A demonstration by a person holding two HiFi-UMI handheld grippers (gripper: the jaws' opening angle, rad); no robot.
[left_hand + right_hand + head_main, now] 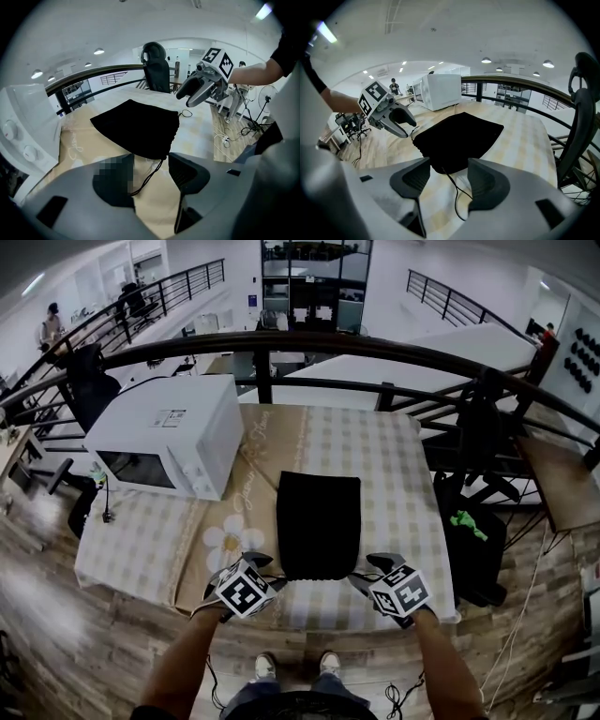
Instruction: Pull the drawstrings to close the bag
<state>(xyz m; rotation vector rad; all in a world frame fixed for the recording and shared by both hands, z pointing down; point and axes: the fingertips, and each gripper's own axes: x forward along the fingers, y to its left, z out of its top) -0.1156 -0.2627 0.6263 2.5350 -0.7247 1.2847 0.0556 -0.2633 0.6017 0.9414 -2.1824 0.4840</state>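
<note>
Both tongs being held open at the bag's near corners.
The left tongs (265,571) and right tongs (368,573) are sitting with jaws apart just beside the near edge of the black bag (319,521). The left drawstring (150,178) and right drawstring (454,187) are trailing loose through the gaps, ungripped. The bag is lying flat on the checked desk (394,456), and a white microwave (169,432) is standing beyond the bag's left side.

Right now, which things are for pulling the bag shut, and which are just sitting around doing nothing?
For the job:
- black drawstring bag
- left drawstring and right drawstring
- left gripper and right gripper, both open, nothing gripped yet

Just lying about:
- white microwave
- checked tablecloth
- office chair
</note>
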